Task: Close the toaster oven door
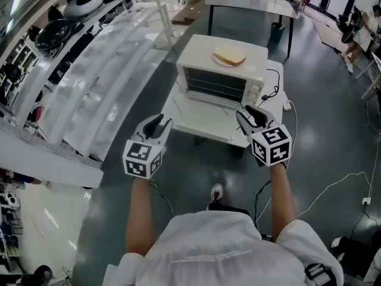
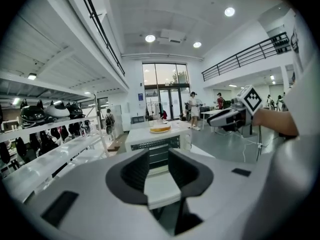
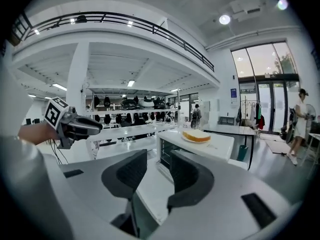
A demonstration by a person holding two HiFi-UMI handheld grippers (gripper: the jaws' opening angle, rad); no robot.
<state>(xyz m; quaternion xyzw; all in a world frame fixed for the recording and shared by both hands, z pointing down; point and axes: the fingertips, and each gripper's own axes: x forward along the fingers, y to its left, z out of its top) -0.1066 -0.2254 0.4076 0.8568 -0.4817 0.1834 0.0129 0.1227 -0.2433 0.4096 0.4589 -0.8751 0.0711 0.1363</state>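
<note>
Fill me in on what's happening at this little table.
A person holds a two-jaw gripper in each hand in front of a white toaster oven on a small table. The oven's door looks folded down and open, so it has not been closed. The left gripper and right gripper are both open and empty, short of the door. A slice of bread sits on top of the oven.

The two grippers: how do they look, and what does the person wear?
The left gripper and right gripper are pale grey with dark ribbed jaws. Each carries a white cube printed with black square markers and trails a thin dark cable. The person wears a white short-sleeved shirt.
</note>
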